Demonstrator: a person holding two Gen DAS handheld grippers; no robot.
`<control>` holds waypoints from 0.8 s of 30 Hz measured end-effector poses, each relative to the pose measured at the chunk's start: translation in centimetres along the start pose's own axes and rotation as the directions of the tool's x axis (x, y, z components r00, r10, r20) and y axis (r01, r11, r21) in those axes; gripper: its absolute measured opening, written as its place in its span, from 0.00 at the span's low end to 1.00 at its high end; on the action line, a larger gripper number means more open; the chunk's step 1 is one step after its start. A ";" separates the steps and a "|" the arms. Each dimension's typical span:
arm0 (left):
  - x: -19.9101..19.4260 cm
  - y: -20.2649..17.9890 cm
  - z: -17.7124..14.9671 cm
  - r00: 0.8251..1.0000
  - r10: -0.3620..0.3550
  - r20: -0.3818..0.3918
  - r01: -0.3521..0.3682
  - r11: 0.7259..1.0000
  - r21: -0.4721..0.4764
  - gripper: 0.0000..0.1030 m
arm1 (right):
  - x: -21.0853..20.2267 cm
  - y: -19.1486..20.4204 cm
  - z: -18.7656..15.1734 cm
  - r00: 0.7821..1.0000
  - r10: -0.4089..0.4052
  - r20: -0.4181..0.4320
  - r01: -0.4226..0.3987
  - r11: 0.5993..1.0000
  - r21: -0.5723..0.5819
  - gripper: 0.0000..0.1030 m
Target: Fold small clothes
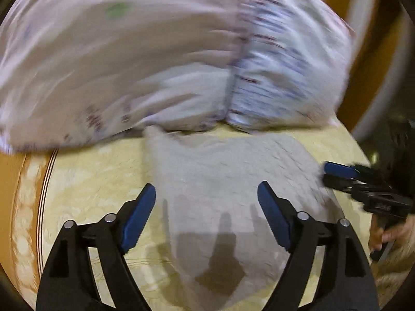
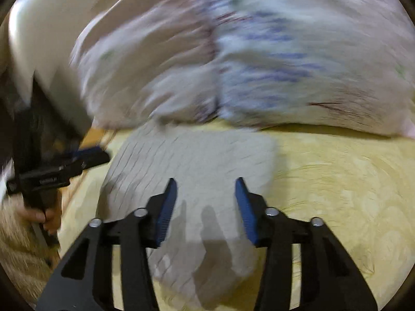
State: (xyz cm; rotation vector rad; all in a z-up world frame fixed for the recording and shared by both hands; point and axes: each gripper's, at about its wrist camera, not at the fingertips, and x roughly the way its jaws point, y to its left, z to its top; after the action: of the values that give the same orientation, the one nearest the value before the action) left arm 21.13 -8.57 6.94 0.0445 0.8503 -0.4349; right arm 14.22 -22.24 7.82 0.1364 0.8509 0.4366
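Your left gripper hangs above the grey garment with its blue pads spread wide and nothing between them. Your right gripper has its pads standing apart as well, more narrowly, and they too press on no cloth.

The garment is a small piece of pale grey ribbed knit, lying flat on the yellow patterned bedspread. In the right wrist view its fine ribs run as thin dark lines across the left part. Its outline is roughly rectangular, with a straight right edge and a rounded near end. The shadows of the gripper fingers fall on its near half.

Just beyond the garment's far edge lies a large pillow, pinkish white with a panel of blue and red stripes; both views are blurred there. In each view the other gripper shows at the side, held by a hand.
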 end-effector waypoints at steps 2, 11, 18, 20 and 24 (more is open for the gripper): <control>0.9 -1.4 -0.1 1.000 0.011 -0.027 -0.010 0.998 0.055 0.82 | 1.4 0.9 -0.5 0.998 -0.015 -0.056 0.013 0.999 -0.034 0.34; 5.5 -0.9 -1.3 0.989 0.029 -0.148 -0.023 0.999 0.041 0.87 | 4.8 0.3 -1.5 0.986 -0.111 -0.121 0.110 0.994 -0.017 0.29; 1.1 -2.4 -3.3 0.984 0.170 -0.049 -0.167 0.984 0.055 0.86 | 1.1 3.2 -3.2 0.985 -0.171 -0.014 0.170 0.984 -0.049 0.44; 0.4 -2.5 -4.4 0.978 0.202 -0.051 -0.201 0.979 0.025 0.86 | 0.3 3.3 -4.3 0.985 -0.173 -0.008 0.172 0.984 -0.046 0.44; 0.8 -2.1 -6.1 0.965 0.238 -0.110 -0.241 0.970 -0.011 0.86 | 0.4 3.2 -5.7 0.982 -0.187 -0.036 0.186 0.982 -0.023 0.44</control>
State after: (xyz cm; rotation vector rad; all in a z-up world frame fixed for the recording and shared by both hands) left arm 16.43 -9.54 2.58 0.1486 0.9438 -0.1957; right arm 9.21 -19.52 4.72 0.0297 0.8880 0.2720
